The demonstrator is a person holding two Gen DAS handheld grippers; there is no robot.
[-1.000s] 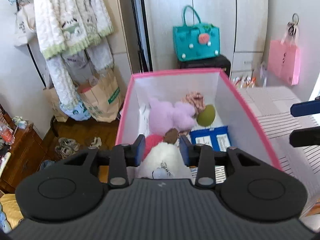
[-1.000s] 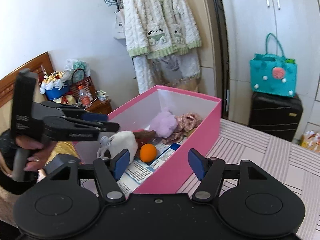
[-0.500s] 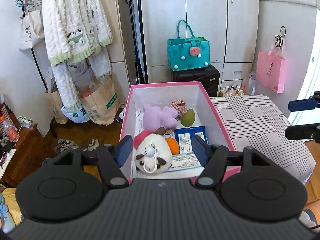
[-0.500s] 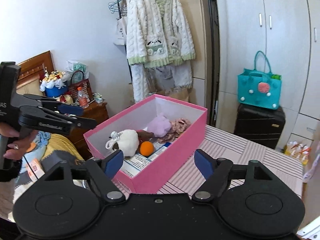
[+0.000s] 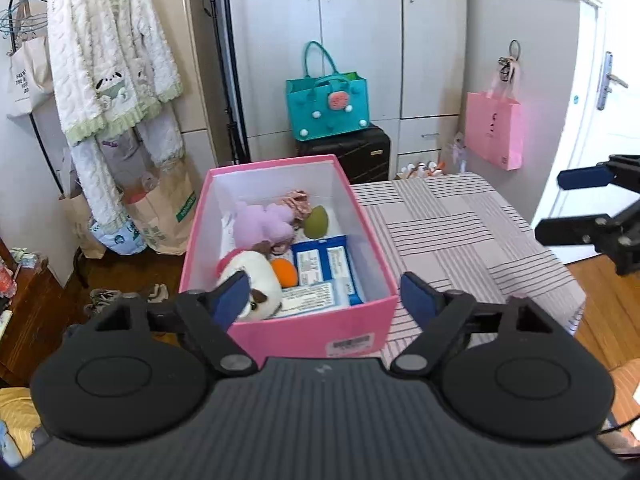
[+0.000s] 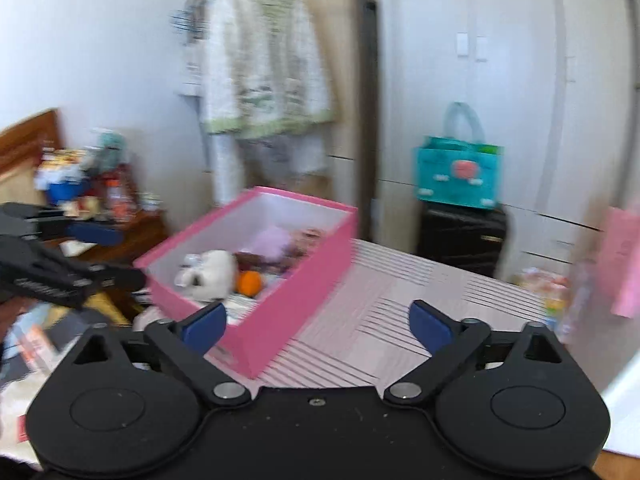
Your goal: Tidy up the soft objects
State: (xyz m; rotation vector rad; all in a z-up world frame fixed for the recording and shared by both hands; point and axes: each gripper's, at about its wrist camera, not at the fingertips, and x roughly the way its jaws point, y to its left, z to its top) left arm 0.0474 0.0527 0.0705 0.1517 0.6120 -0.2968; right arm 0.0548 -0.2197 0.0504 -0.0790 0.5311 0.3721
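Observation:
A pink box (image 5: 312, 332) stands on a striped surface (image 5: 460, 232). Inside it lie a white plush (image 5: 260, 280), a purple plush (image 5: 260, 226), an orange ball (image 5: 285, 272), a green egg shape (image 5: 316, 222), a floral fabric piece (image 5: 296, 200) and blue-white packets (image 5: 320, 260). My left gripper (image 5: 324, 300) hangs back from the box's near wall, its jaws opening with nothing between them. My right gripper (image 6: 318, 322) is off the box's right corner, its jaws also opening and empty. The right wrist view is blurred; it shows the box (image 6: 280, 312) and the white plush (image 6: 212, 272).
A teal bag (image 5: 328, 108) sits on a black suitcase (image 5: 360, 152) before the wardrobe. A pink paper bag (image 5: 494, 136) hangs at the right. A robe (image 5: 108, 60) hangs on a rack at the left, above a brown paper bag (image 5: 164, 216). A wooden nightstand (image 5: 24, 300) is at the far left.
Both grippers have drawn back and up from the box and their jaws have spread. The white plush that was between the left jaws now lies in the box.

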